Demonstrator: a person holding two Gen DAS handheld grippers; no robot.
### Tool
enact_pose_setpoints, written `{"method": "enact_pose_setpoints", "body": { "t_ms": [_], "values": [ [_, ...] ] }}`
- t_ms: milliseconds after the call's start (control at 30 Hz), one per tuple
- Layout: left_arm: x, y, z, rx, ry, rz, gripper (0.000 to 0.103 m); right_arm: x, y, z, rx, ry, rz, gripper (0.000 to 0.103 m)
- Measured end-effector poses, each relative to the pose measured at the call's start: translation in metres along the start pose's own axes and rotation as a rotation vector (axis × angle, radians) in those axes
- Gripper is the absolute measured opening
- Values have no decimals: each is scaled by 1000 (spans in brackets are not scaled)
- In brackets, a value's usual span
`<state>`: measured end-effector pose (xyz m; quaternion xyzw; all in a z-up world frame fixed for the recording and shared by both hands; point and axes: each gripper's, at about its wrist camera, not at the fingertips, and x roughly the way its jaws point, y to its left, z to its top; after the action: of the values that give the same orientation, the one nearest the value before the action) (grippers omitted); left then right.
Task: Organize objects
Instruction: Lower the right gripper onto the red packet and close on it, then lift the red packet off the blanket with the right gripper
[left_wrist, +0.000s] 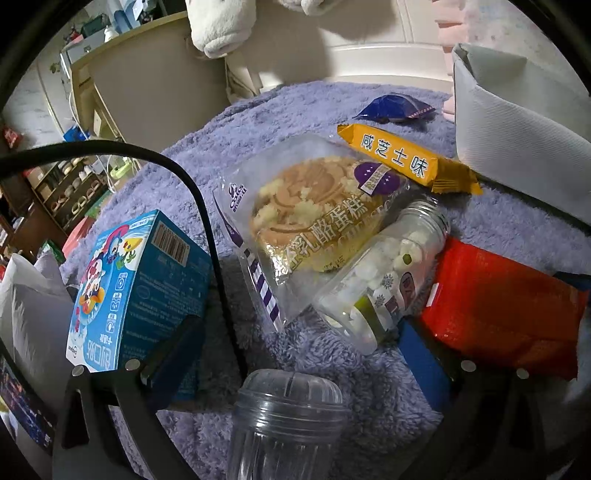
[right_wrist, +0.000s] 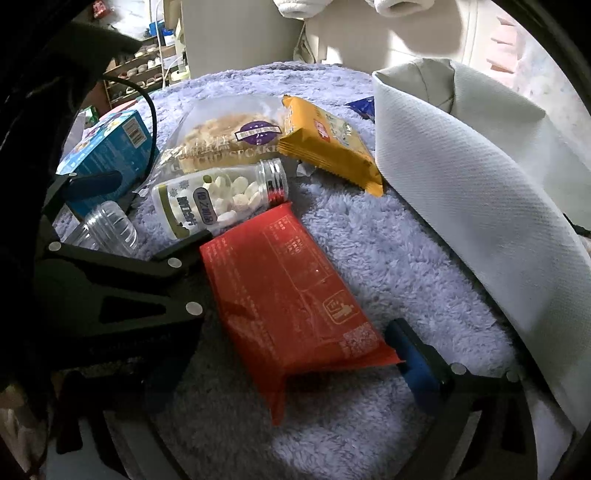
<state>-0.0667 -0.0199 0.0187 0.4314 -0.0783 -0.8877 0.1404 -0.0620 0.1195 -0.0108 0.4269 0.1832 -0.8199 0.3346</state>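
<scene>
My right gripper (right_wrist: 295, 354), jaws apart, straddles the red packet (right_wrist: 291, 291) to lift it; the white bag (right_wrist: 461, 184) waits at two o'clock. My left gripper (left_wrist: 295, 354), jaws apart, brackets the empty clear cup (left_wrist: 284, 424).

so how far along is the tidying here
Nothing looks put away yet. The right hand-held gripper is open around the red packet; the left hand-held gripper is open over the clear jar. The cheesecake pack, yellow bar, candy bottle and blue box lie loose beside the white bag.
</scene>
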Motion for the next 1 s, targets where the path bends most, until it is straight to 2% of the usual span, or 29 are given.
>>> {"method": "enact_pose_setpoints", "body": {
  "t_ms": [567, 767, 1000],
  "values": [
    [-3, -3, 1, 4, 3, 12, 103, -11, -12, -8, 4, -5, 8, 103],
    [-3, -4, 2, 9, 0, 19, 103, -10, 0, -11, -13, 18, -25, 103],
    [-3, -7, 2, 14, 2, 24, 103, -12, -1, -15, -10, 1, -39, 103]
  ]
}}
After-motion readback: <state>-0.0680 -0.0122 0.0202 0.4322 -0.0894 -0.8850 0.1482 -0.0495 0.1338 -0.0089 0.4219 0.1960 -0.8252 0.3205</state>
